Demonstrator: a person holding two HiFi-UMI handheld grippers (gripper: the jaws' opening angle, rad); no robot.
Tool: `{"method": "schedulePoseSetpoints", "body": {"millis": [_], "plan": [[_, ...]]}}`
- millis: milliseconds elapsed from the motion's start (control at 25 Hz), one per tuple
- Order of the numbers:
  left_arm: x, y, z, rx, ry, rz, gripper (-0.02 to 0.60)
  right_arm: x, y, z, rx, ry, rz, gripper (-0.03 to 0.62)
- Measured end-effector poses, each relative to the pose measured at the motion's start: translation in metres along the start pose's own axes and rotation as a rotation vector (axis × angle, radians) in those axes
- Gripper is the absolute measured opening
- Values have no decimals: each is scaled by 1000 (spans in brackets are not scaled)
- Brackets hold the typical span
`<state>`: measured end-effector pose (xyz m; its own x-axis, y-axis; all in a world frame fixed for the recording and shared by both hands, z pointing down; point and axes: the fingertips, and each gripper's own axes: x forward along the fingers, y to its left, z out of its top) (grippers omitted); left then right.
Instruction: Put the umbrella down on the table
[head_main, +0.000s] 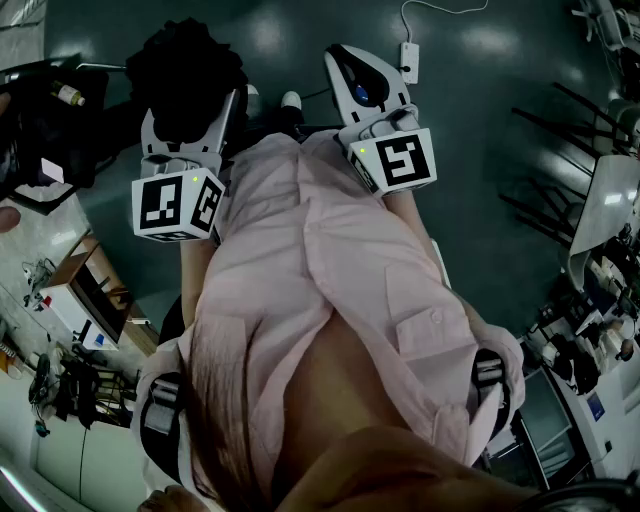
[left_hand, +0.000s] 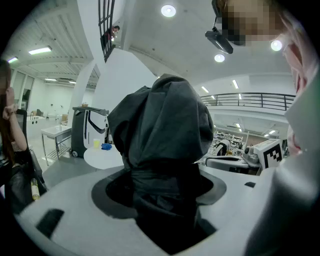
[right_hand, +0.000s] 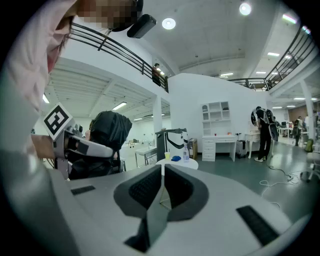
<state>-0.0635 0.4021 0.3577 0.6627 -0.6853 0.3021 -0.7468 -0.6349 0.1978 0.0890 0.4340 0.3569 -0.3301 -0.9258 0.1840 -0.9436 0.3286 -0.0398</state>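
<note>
A folded black umbrella (head_main: 185, 70) sticks out ahead of my left gripper (head_main: 195, 125), which is shut on it. In the left gripper view the bunched black cloth of the umbrella (left_hand: 160, 125) fills the space between the jaws of that gripper (left_hand: 160, 187). My right gripper (head_main: 360, 75) is level with it on the right, shut and holding nothing. Its pads (right_hand: 150, 187) meet in the right gripper view, where the umbrella (right_hand: 110, 132) and the left gripper (right_hand: 75, 146) show at the left. A small round white table (left_hand: 100, 159) (right_hand: 192, 163) stands some way ahead.
The round table carries a yellow cup (right_hand: 167, 156), a blue thing and a bottle (right_hand: 186, 154). Behind it stands a white and black machine (left_hand: 87, 131). A person (left_hand: 10, 130) is at the left, another (right_hand: 262, 131) by white desks. A power strip (head_main: 409, 55) lies on the dark floor.
</note>
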Motion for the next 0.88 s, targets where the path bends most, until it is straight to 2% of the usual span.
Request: {"method": "schedulePoseSetpoints", "body": {"millis": [360,600,880], "plan": [[2,-3,0,-4,-14,-1,313,-6,-3,0,-14,-8,-6,40],[6,0,4,-9,-10,10,313,0,-4,3,-5,-18,27,41],[23,24,11,-35,3,9,313,32,-10,1,9,27,27,41]]}}
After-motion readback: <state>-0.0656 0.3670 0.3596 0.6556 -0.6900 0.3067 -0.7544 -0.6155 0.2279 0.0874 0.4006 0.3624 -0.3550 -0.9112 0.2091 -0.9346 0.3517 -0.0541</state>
